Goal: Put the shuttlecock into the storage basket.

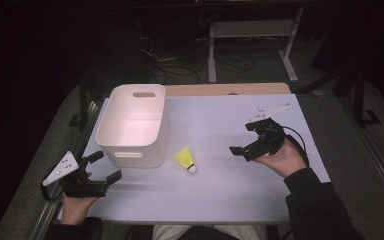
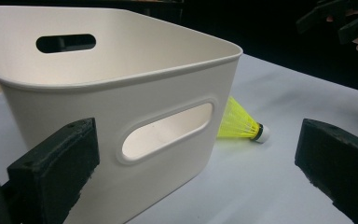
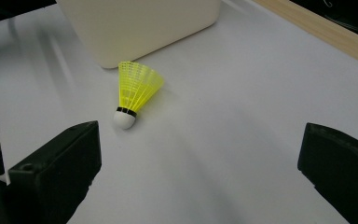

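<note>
A yellow shuttlecock (image 1: 186, 160) (image 2: 240, 123) (image 3: 134, 92) with a white cork tip lies on its side on the white table (image 1: 220, 190), just right of a white plastic bin (image 1: 132, 125) (image 2: 112, 93) (image 3: 140, 23). My left gripper (image 1: 105, 167) (image 2: 196, 177) is open at the table's front left corner, facing the bin's handle cut-out, with nothing between its jaws. My right gripper (image 1: 242, 139) (image 3: 200, 172) is open to the right of the shuttlecock, pointed at it, holding nothing. Inside, the bin looks empty.
A wooden strip (image 1: 227, 89) (image 3: 326, 32) runs along the table's far edge. Beyond it are a white metal frame (image 1: 250, 40) and cables on the dark floor. Open tabletop lies between the shuttlecock and my right gripper.
</note>
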A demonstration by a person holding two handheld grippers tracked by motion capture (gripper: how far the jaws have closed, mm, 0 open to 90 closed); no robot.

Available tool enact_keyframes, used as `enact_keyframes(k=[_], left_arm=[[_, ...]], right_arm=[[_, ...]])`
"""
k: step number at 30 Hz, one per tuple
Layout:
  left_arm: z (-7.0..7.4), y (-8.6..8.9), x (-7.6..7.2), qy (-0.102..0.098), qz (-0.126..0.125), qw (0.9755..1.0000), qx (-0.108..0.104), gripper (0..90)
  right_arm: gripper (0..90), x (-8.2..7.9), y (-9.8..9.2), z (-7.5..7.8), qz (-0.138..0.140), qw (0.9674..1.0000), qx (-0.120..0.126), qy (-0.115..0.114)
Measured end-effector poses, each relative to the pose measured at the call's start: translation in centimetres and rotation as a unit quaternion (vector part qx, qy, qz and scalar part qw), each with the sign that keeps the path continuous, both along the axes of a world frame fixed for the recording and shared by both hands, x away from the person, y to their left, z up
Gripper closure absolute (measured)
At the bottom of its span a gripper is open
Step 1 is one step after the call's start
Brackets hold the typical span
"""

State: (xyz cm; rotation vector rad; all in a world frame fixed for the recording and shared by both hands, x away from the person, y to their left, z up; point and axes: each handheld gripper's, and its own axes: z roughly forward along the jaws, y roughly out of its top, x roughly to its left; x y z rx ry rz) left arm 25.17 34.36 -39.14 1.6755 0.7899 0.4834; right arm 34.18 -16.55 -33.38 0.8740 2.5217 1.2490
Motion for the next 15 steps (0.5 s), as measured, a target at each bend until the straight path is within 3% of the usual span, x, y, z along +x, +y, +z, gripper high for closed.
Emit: enact_keyframes(k=[15], left_arm=[[0.0,0.0,0.0,0.0,0.0,1.0,0.0,0.0]], right_arm=[[0.0,0.4,1.1,-0.4,0.009,0.9999,-0.009,0.01]])
